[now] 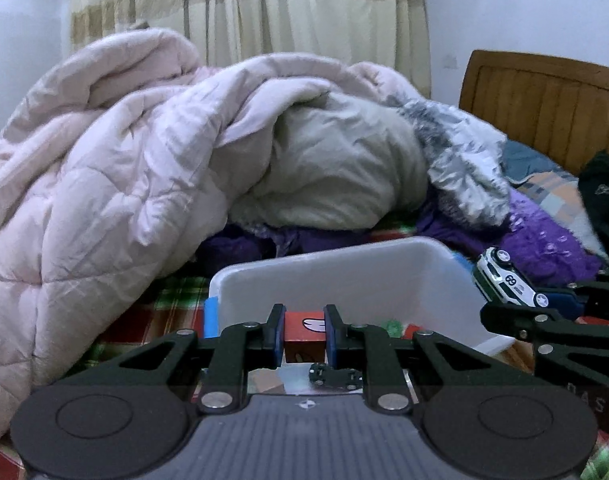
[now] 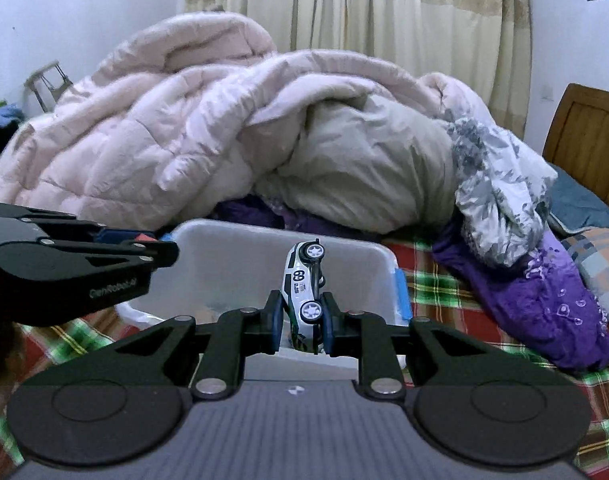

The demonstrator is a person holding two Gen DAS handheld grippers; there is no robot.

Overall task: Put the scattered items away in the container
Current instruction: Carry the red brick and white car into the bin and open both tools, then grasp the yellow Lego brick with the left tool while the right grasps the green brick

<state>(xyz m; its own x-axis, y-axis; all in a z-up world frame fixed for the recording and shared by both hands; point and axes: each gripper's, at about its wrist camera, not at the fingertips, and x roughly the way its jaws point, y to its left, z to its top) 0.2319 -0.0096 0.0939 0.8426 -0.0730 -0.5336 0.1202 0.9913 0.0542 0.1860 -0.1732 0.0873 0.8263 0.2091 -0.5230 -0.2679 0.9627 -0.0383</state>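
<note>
Right wrist: right gripper (image 2: 302, 326) clamps toy car (image 2: 304, 280) above container (image 2: 240, 248).

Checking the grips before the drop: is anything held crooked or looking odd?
Yes. The right gripper pinches the white toy car tilted steeply, one end pointing up, over the bin. The left gripper holds its red block squarely. Nothing looks spilled or damaged.
</note>
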